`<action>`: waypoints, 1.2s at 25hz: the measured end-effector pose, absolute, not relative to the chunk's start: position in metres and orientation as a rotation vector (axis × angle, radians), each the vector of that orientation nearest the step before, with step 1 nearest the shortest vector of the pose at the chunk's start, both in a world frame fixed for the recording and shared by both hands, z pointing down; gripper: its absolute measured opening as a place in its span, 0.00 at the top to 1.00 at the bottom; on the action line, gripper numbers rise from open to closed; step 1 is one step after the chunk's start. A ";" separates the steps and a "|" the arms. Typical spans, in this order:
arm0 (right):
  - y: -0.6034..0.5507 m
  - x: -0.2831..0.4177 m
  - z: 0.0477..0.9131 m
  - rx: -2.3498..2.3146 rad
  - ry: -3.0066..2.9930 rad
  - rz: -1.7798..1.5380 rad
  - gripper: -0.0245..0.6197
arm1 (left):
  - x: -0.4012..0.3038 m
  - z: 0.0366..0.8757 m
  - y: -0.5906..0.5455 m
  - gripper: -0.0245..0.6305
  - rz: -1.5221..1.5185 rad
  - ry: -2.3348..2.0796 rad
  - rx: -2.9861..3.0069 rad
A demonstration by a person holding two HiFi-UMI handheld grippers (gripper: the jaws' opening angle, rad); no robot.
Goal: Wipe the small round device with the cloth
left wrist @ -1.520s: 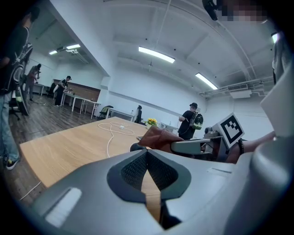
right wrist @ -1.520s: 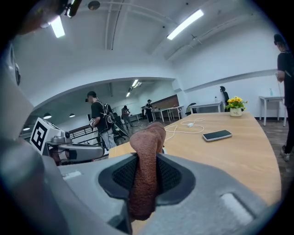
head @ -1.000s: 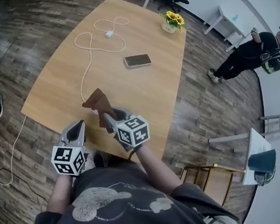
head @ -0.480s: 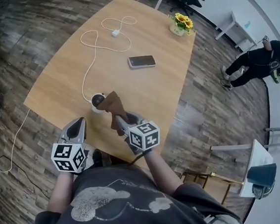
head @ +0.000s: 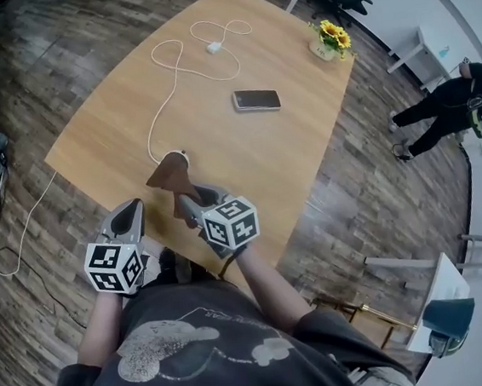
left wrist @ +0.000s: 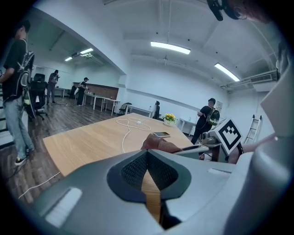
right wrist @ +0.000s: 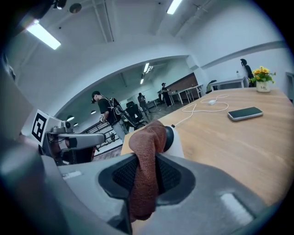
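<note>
Cloth (head: pixel 169 173), clamped in right gripper (head: pixel 187 204), swings back over small round device (head: pixel 182 156), which sat exposed beside it half a second ago. Wiping stroke apparently under way; contact unclear. Left gripper (head: pixel 129 218), jaws together and empty, waits short of device. Device sits on table (head: pixel 247 166). Count: one cloth, one device, two grippers, one phone (head: pixel 257 100) well beyond device.

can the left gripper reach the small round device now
Probably yes: bare wooden table lies between the left gripper and the small white round device, though brown cloth in the right gripper covers part of it.
</note>
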State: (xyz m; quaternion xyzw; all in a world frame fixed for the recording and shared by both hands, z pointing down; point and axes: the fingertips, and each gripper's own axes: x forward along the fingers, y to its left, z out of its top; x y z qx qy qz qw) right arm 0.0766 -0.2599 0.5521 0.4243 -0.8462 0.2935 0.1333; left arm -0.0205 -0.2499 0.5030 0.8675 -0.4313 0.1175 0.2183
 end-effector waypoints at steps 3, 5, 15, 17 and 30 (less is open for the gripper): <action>-0.260 0.076 0.564 1.198 -2.419 0.883 0.84 | -0.022 0.508 -0.250 0.93 0.335 -1.209 2.384; -0.260 0.076 0.571 1.177 -2.403 0.901 0.84 | -0.022 0.510 -0.250 0.93 0.348 -1.213 2.380; -0.248 0.072 0.615 1.040 -2.266 1.015 0.84 | -0.012 0.514 -0.248 0.93 0.357 -1.210 2.369; -0.242 0.071 0.620 1.021 -2.251 1.042 0.84 | -0.011 0.516 -0.246 0.93 0.362 -1.216 2.360; -0.224 0.122 0.555 1.222 -2.429 0.906 0.84 | -0.012 0.512 -0.244 0.93 0.347 -1.244 2.363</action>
